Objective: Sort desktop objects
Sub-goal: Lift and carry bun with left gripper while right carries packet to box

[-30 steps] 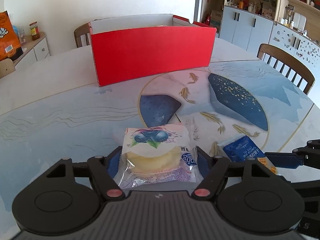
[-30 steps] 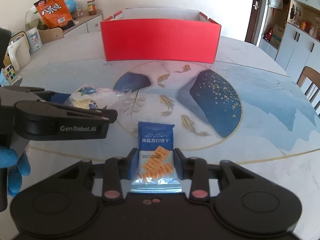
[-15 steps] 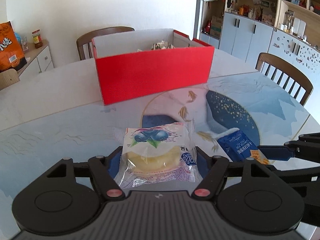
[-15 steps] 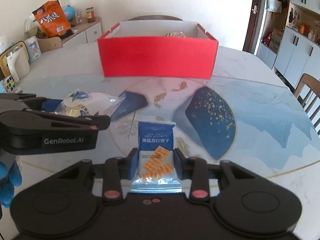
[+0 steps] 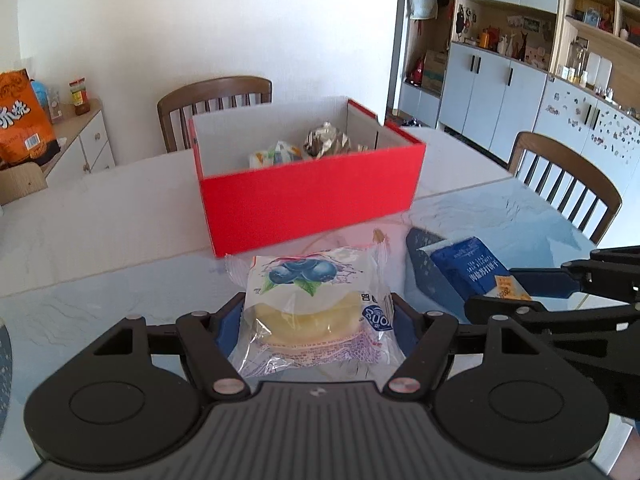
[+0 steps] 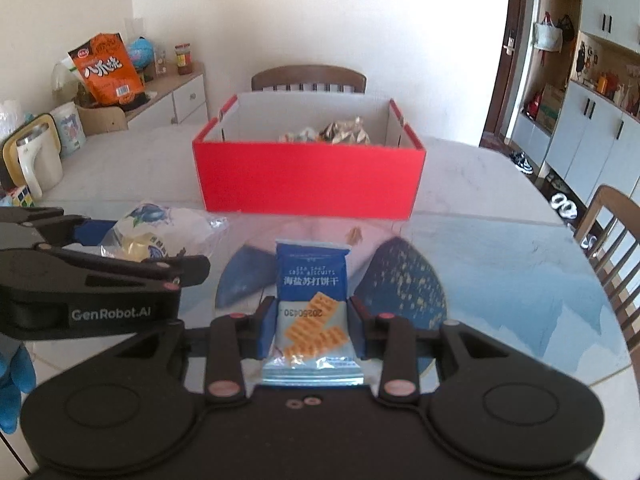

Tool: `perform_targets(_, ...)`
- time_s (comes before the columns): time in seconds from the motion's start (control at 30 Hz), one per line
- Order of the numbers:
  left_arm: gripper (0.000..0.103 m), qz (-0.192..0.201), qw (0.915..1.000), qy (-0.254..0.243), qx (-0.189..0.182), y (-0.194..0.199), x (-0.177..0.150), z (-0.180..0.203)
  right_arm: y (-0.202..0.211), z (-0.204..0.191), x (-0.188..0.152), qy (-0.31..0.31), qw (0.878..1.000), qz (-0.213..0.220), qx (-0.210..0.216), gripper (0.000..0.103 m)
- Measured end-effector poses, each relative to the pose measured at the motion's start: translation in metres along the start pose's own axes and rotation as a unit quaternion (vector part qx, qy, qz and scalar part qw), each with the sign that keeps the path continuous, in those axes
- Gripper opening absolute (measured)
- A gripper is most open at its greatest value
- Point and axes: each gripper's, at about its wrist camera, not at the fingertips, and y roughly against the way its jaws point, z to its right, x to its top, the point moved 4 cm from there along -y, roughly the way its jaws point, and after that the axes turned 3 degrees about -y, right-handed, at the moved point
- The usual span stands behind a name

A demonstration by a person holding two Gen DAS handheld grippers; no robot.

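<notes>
My left gripper (image 5: 318,322) is shut on a clear-wrapped blueberry bread packet (image 5: 316,312) and holds it above the table, in front of the red box (image 5: 312,196). My right gripper (image 6: 312,320) is shut on a blue cracker packet (image 6: 310,300), also held in the air before the red box (image 6: 308,180). The box is open-topped and holds several wrapped snacks (image 5: 324,142). The cracker packet also shows at the right of the left wrist view (image 5: 470,268). The bread packet and left gripper show at the left of the right wrist view (image 6: 152,236).
The box stands on a marble-look table with a blue fish pattern (image 6: 500,264). Wooden chairs stand behind the box (image 5: 216,100) and at the right (image 5: 568,184). A side cabinet with an orange snack bag (image 6: 106,70) and a jug (image 6: 38,160) is at the left.
Both grippers have risen and moved toward the red box with their packets. The inside of the box has come into view.
</notes>
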Motion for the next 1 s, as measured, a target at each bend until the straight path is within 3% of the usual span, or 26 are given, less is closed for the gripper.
perform_targets(0.67,0.073,0.013,0.9999,-0.007,0.002,0.014,0.081,-0.013,0.002,0.026,0.095,-0.021,0.997,0.018,0.067,0.036)
perform_targets(1.0,0.073,0.035,0.999,-0.019,0.019,0.005,0.131,-0.021,-0.007,0.036,0.139,0.005,0.997,0.029,0.066,0.036)
